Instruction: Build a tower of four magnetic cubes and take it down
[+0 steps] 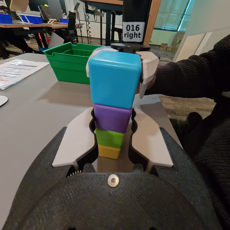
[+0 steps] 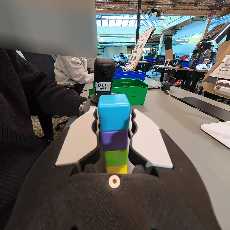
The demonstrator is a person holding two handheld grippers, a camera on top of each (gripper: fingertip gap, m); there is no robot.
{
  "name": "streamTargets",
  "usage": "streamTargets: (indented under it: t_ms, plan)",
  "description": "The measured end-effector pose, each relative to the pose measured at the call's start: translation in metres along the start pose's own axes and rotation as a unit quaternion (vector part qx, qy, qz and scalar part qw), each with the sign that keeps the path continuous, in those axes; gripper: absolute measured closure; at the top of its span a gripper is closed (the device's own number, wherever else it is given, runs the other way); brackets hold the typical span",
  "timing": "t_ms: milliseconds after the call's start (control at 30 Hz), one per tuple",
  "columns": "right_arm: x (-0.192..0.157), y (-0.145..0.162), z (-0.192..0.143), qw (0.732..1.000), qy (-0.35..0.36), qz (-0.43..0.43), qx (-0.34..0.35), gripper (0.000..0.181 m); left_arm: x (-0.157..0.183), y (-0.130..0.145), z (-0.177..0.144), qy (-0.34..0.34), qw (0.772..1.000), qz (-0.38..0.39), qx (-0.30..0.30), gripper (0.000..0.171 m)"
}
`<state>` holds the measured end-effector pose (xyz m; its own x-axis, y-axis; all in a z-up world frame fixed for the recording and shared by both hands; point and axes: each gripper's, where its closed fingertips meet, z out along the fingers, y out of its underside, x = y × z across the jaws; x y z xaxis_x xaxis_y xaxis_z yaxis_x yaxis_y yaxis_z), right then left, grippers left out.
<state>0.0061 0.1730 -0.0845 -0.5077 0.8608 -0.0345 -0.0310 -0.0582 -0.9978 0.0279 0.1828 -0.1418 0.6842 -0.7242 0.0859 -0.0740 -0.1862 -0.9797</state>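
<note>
While the left gripper (image 1: 112, 119) clamps the purple cube (image 1: 112, 118) and the right gripper (image 2: 113, 119) clamps the blue cube (image 2: 113, 112) topping the four-cube stack on the grey table (image 1: 31, 112), these look light, rigid and smooth, best pinched on flat opposite faces, with the green bin (image 1: 69, 64) farther off.

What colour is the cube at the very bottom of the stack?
Yellow cube, seen best in the left wrist view.

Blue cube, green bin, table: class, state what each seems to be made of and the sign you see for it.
Blue cube: likely moulded plastic or painted wood, smooth satin skin, rounded edges, soft sheen.
Green bin: plastic, glossy, with moulded ribs and a stepped rim.
Table: probably laminate, flat matt grey, faint reflections of the bin.
</note>
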Motion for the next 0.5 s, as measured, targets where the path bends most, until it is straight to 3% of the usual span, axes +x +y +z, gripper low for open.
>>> streamTargets:
  t_ms: [500]
  plan:
    - [0.0000, 0.0008, 0.0013, 1.000, 0.000, 0.006, 0.003, 0.130, -0.0009, -0.0028, 0.0003, -0.004, 1.000, -0.004, 0.007, 0.120]
